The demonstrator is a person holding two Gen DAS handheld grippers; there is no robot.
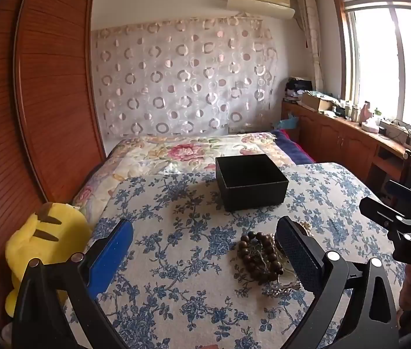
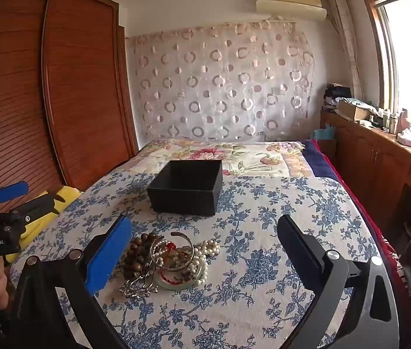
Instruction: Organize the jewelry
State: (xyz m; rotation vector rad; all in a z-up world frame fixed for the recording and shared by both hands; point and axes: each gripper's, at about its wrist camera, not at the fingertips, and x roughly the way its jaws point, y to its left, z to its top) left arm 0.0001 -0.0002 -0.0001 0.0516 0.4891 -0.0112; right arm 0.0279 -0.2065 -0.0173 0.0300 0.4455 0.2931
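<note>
Blue floral bedspread (image 2: 263, 203), yellow plush toy (image 1: 45, 241), wooden wardrobe (image 2: 60, 87), circle-patterned curtain (image 1: 182, 78), air conditioner (image 2: 290, 0), window (image 1: 394, 58)

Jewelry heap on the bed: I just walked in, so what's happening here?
A person holds a gripper in each hand over a blue floral bedspread. Both the left gripper and right gripper are open and hold nothing. The jewelry pile, wooden beads, pearls and bangles, lies untouched before an open black box.
</note>
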